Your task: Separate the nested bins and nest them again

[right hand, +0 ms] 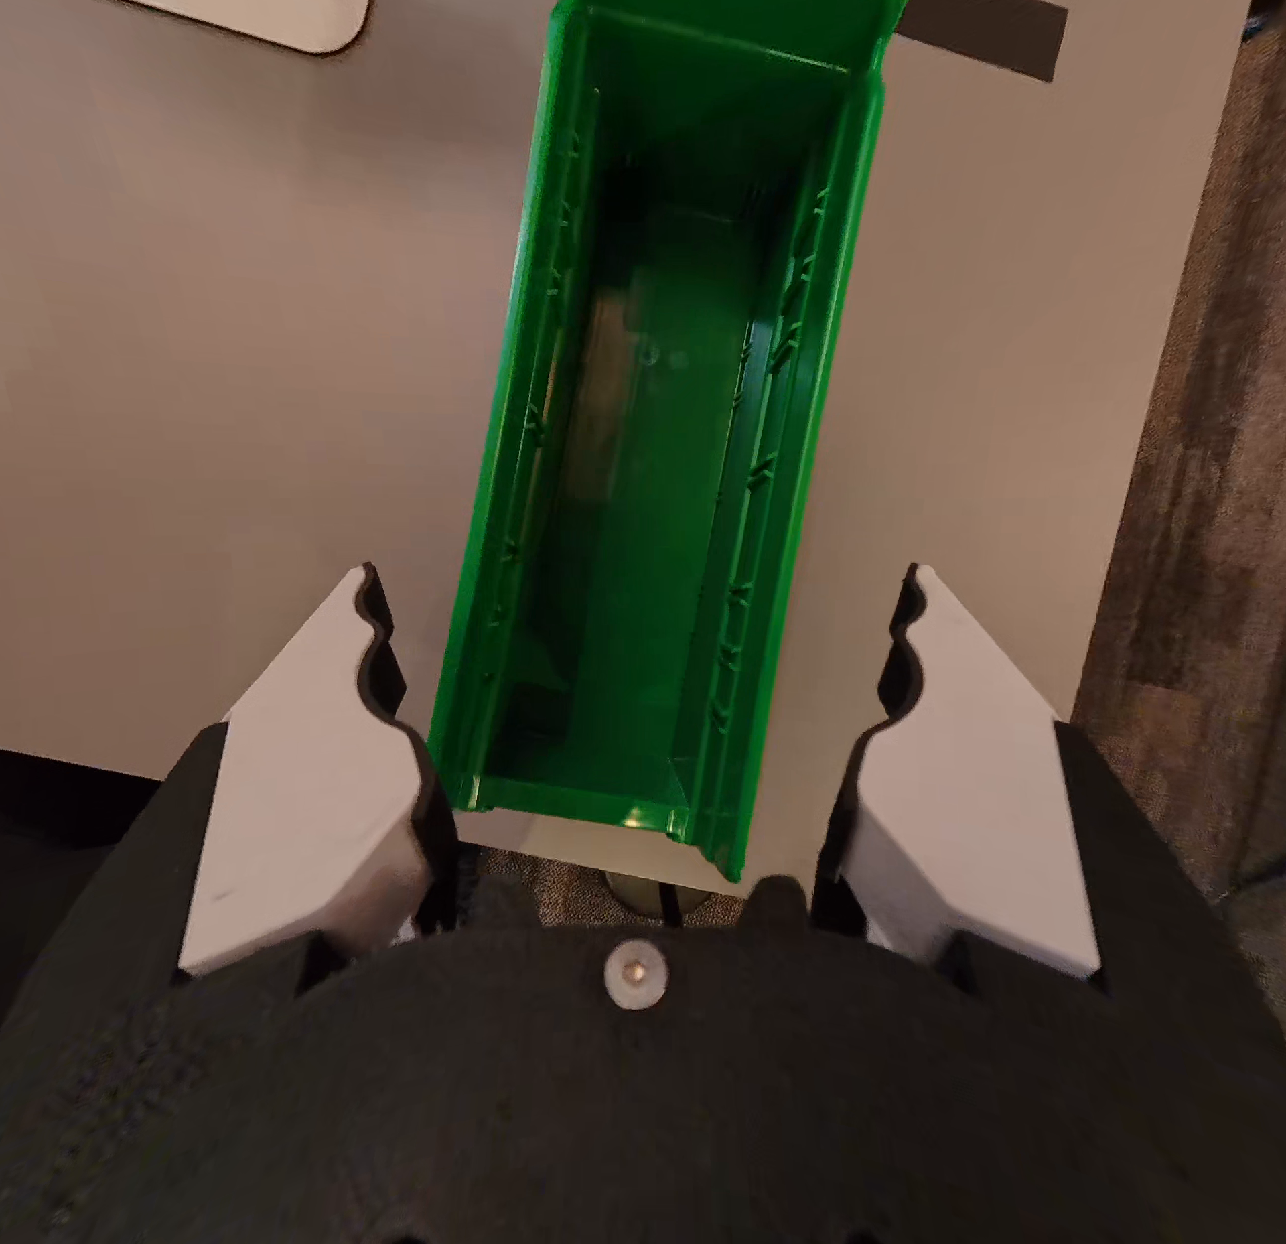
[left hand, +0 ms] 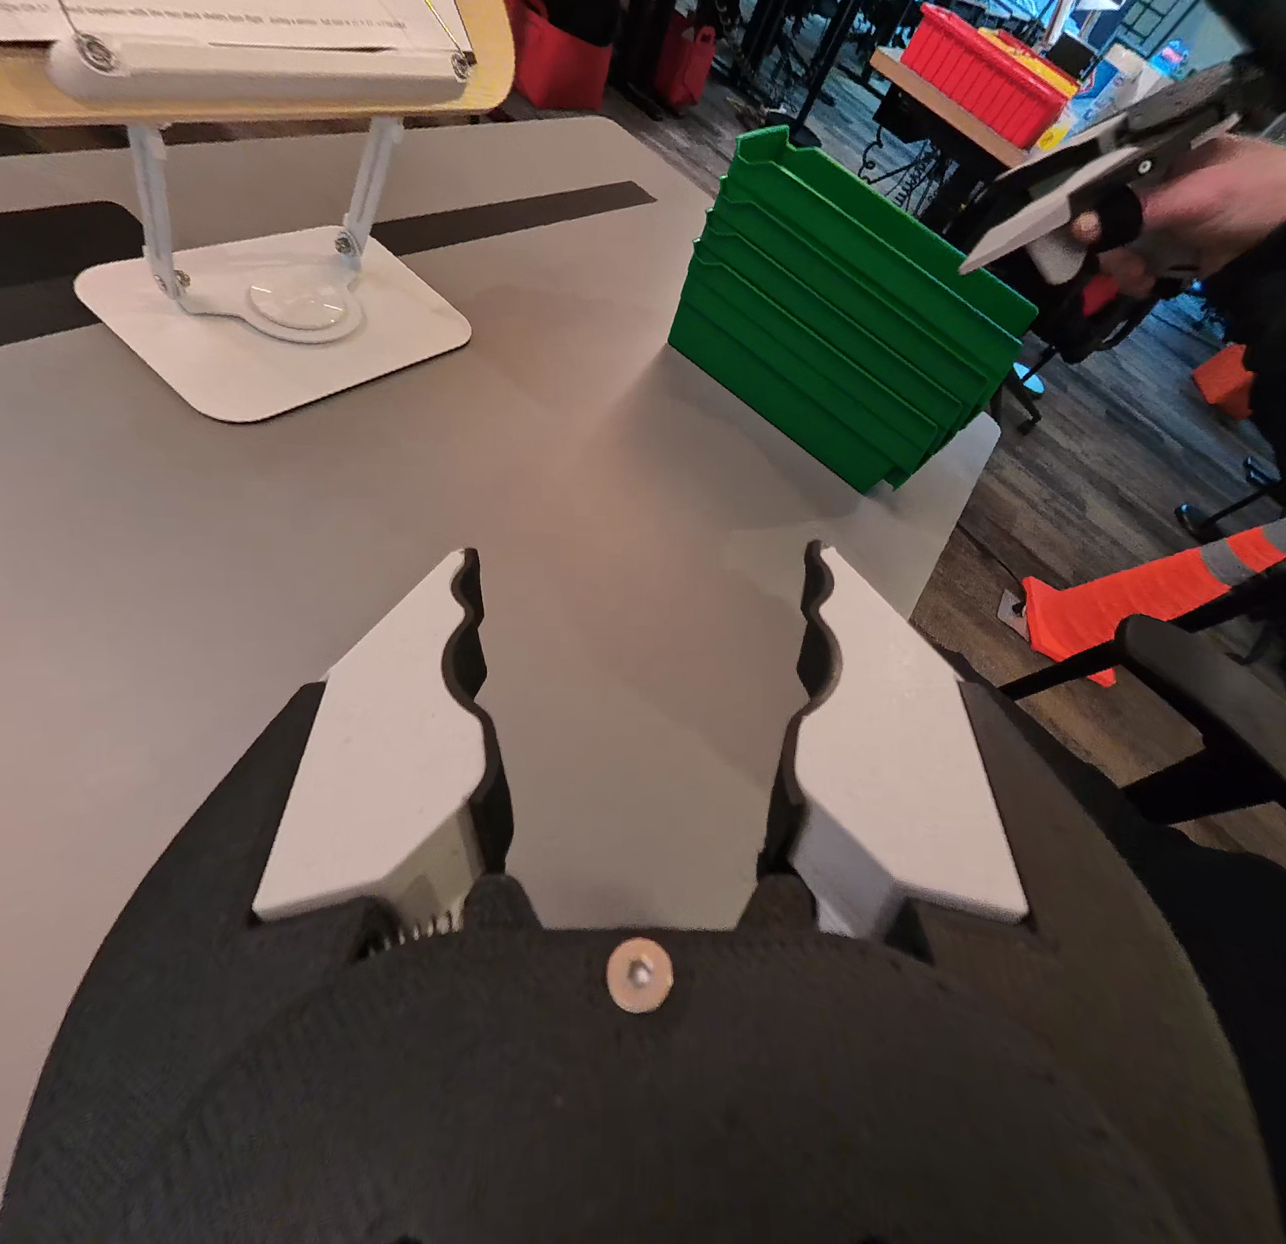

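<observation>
Count, both views:
- Green bins (left hand: 842,320): 1 nested stack on the table; stepped rims suggest approx. 4, exact no. hard to confirm. Right wrist view shows 1 open top (right hand: 668,403), looking down.
- Grippers: 2, left gripper (left hand: 640,556) and right gripper (right hand: 640,574), 2 fingers ea.
- White stand (left hand: 278,333): 1.
- Black strip (left hand: 487,219) on tabletop: 1.
- Red bin (left hand: 981,72), background: 1.

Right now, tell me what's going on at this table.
A person holds a gripper in each hand over a grey table. A stack of nested green bins stands near the table's far right corner, not yet pulled apart. The right gripper hangs open above the stack, looking down into the top bin, touching nothing. The left gripper is open too, over bare table, holding nothing. A white stand sits to the left.
</observation>
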Action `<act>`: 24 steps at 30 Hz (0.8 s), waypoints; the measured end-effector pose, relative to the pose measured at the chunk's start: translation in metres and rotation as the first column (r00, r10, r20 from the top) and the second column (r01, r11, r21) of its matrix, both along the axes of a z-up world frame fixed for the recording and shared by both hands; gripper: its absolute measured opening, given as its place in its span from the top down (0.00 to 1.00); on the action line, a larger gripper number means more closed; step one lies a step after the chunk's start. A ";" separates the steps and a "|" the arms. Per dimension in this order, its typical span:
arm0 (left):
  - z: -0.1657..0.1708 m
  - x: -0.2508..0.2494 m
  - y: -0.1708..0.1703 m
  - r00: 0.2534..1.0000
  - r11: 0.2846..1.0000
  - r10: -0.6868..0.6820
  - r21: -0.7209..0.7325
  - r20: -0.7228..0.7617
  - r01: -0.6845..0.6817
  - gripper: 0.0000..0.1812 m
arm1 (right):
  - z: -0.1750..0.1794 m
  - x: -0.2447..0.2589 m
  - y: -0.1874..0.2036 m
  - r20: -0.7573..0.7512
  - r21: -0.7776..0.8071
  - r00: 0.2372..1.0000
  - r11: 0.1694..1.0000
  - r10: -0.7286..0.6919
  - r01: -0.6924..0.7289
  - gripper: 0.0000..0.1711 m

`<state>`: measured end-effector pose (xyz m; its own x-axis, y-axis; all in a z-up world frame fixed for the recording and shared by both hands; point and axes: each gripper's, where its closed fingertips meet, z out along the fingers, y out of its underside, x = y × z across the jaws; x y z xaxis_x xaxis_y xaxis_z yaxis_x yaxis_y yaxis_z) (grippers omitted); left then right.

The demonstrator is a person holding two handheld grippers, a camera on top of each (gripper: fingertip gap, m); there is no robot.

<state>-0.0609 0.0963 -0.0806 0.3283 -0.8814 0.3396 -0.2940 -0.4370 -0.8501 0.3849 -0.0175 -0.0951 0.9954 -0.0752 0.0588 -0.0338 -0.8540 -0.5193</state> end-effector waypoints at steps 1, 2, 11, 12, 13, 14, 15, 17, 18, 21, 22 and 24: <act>-0.001 0.001 -0.001 1.000 1.000 -0.002 0.002 -0.004 0.002 0.50 | -0.002 0.001 0.004 0.000 -0.004 1.000 1.000 -0.001 0.001 0.19; -0.001 0.002 -0.001 1.000 1.000 -0.002 0.003 -0.007 0.002 0.50 | -0.004 0.004 0.008 0.017 -0.010 1.000 1.000 -0.003 0.003 0.20; -0.009 -0.003 0.004 1.000 1.000 0.011 -0.016 -0.015 -0.011 0.50 | -0.029 0.011 0.025 0.009 -0.158 1.000 0.987 -0.024 0.025 0.25; -0.010 -0.003 0.004 1.000 1.000 0.011 -0.017 -0.016 -0.011 0.49 | -0.030 0.007 0.027 -0.011 -0.163 1.000 0.987 -0.012 0.010 0.31; -0.011 -0.003 0.005 1.000 1.000 0.011 -0.017 -0.017 -0.011 0.49 | -0.031 0.004 0.029 -0.026 -0.163 1.000 0.987 0.003 -0.007 0.36; -0.011 -0.003 0.005 1.000 1.000 0.012 -0.018 -0.018 -0.012 0.49 | -0.031 0.003 0.029 -0.028 -0.166 1.000 0.986 0.011 -0.015 0.37; -0.012 -0.003 0.005 1.000 1.000 0.013 -0.018 -0.019 -0.013 0.49 | -0.031 0.003 0.030 -0.028 -0.167 1.000 0.986 0.010 -0.015 0.39; -0.012 -0.004 0.006 1.000 1.000 0.013 -0.020 -0.017 -0.014 0.49 | -0.030 0.003 0.031 -0.030 -0.155 0.999 0.988 0.010 -0.014 0.42; -0.012 -0.004 0.006 1.000 1.000 0.014 -0.021 -0.017 -0.014 0.49 | -0.029 0.004 0.032 -0.034 -0.144 0.999 0.990 0.009 -0.013 0.44; -0.012 -0.004 0.006 1.000 1.000 0.014 -0.022 -0.016 -0.014 0.49 | -0.027 0.004 0.033 -0.045 -0.125 0.999 0.992 0.009 -0.015 0.47; -0.013 -0.005 0.006 1.000 1.000 0.014 -0.022 -0.017 -0.014 0.49 | -0.027 0.005 0.033 -0.047 -0.119 0.999 0.993 0.010 -0.016 0.47; -0.012 -0.005 0.006 1.000 1.000 0.016 -0.021 -0.017 -0.017 0.49 | -0.025 0.005 0.032 -0.050 -0.114 0.999 0.993 0.007 -0.013 0.48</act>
